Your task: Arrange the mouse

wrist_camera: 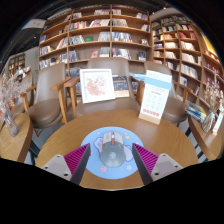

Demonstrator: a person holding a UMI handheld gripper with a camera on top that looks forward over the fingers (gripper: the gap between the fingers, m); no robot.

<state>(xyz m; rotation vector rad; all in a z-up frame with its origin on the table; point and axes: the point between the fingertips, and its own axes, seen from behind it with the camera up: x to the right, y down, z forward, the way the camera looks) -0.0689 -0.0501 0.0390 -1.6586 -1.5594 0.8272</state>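
Mouse (112, 153), one only, grey and rounded with a darker strip running down its middle, lies on a round light-blue mat (113, 150) near the front edge of a round wooden table (60, 140). It rests on the mat by its own weight, between the two fingers of the gripper (113, 160), whose magenta pads (74, 156) stand to either side with a gap visible at each flank, so the tongs are released and spread rather than clenched on anything. The mat's blue margin shows all round the mouse, widest ahead of it. Beyond the mat the tabletop is bare wood out to its far edge, where two upright things stand: a white display board (97, 85) with a reddish picture at the far left part of the rim, and a tall white sign (155, 98) with a blue top band toward the far right. Wooden chairs (45, 108) sit close around the table, one at the left and one behind the boards. Bookshelves (100, 35) packed with books line the back of the room.
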